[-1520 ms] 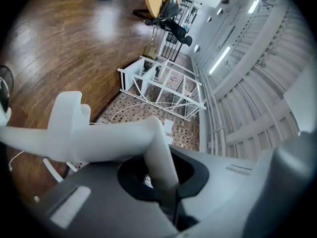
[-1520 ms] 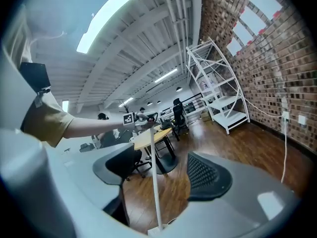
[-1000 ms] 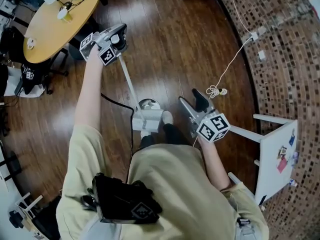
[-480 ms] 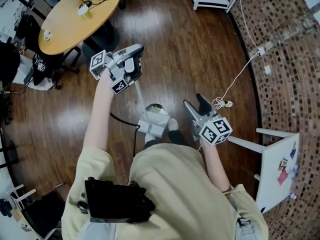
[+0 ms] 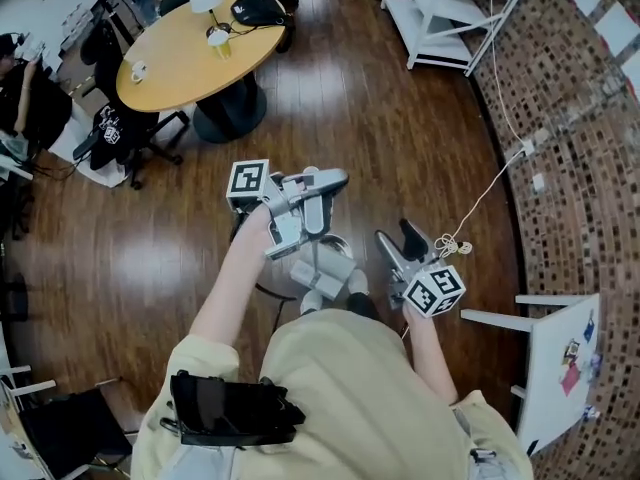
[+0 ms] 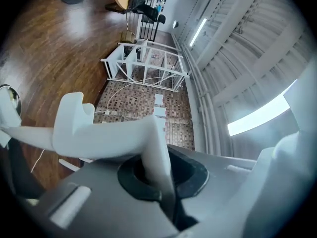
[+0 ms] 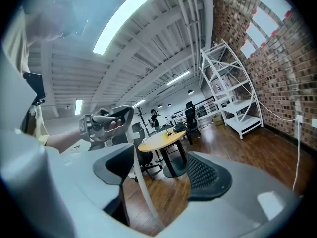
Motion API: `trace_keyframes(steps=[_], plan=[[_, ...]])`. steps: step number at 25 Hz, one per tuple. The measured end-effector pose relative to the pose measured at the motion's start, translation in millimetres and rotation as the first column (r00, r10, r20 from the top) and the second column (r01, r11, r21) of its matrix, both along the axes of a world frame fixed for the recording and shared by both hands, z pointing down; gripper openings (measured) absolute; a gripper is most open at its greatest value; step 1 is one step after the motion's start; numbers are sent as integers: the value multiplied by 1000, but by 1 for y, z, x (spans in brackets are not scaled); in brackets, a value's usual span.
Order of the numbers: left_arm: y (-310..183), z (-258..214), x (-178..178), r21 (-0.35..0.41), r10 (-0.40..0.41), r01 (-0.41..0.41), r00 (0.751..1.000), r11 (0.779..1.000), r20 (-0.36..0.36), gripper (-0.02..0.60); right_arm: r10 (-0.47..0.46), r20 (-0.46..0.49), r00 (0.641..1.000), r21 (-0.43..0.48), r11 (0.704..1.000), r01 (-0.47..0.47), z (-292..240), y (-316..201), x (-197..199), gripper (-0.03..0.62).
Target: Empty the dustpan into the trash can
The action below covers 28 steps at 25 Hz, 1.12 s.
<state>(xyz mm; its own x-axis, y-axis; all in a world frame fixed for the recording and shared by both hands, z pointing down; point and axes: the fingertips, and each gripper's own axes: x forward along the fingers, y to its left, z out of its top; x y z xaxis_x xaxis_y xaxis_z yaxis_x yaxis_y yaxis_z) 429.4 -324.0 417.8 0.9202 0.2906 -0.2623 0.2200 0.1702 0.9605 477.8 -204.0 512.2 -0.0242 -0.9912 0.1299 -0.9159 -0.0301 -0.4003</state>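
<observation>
White dustpan handle [image 6: 114, 133] near upright, pan [image 5: 325, 271] lowermost, clenched in left hand-held gripper [image 5: 325, 183], right hand-held gripper [image 5: 395, 233] parted, empty.

Round table [image 5: 190, 58] left of shelving [image 5: 450, 13]

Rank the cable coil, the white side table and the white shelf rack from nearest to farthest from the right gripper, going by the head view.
1. Cable coil: on the floor just to the right of the right gripper.
2. White side table: lower right, by the brick wall.
3. White shelf rack: top of the view, clearly farthest.
</observation>
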Motion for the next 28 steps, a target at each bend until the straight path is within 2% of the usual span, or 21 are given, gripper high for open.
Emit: trace_keyframes(steps=[5, 9, 12, 15, 19, 23, 28], plan=[[57, -14, -33, 17, 59, -59, 998, 998, -6, 2, 35, -3, 999, 24, 999, -35, -7, 37, -27, 321], [96, -40, -48, 80, 73, -69, 996, 994, -45, 2, -6, 2, 1000, 60, 998, 6, -16, 62, -40, 321], [124, -62, -59, 149, 49, -39, 997, 988, -67, 2, -58, 22, 998, 86, 995, 56, -21, 84, -45, 321], [142, -81, -76, 200, -13, 33, 995, 979, -100, 2, -111, 30, 993, 94, 990, 108, -24, 112, -47, 319], [153, -103, -112, 275, -111, 145, 985, 951, -133, 2, -171, 46, 984, 101, 981, 166, -24, 135, -48, 318], [149, -108, -167, 315, -225, 263, 962, 912, -153, 2, -212, 66, 975, 102, 973, 205, -23, 141, -69, 316], [151, -90, -238, 387, -349, 359, 932, 849, -99, 2, -285, 30, 958, 122, 953, 279, -33, 131, -115, 316]])
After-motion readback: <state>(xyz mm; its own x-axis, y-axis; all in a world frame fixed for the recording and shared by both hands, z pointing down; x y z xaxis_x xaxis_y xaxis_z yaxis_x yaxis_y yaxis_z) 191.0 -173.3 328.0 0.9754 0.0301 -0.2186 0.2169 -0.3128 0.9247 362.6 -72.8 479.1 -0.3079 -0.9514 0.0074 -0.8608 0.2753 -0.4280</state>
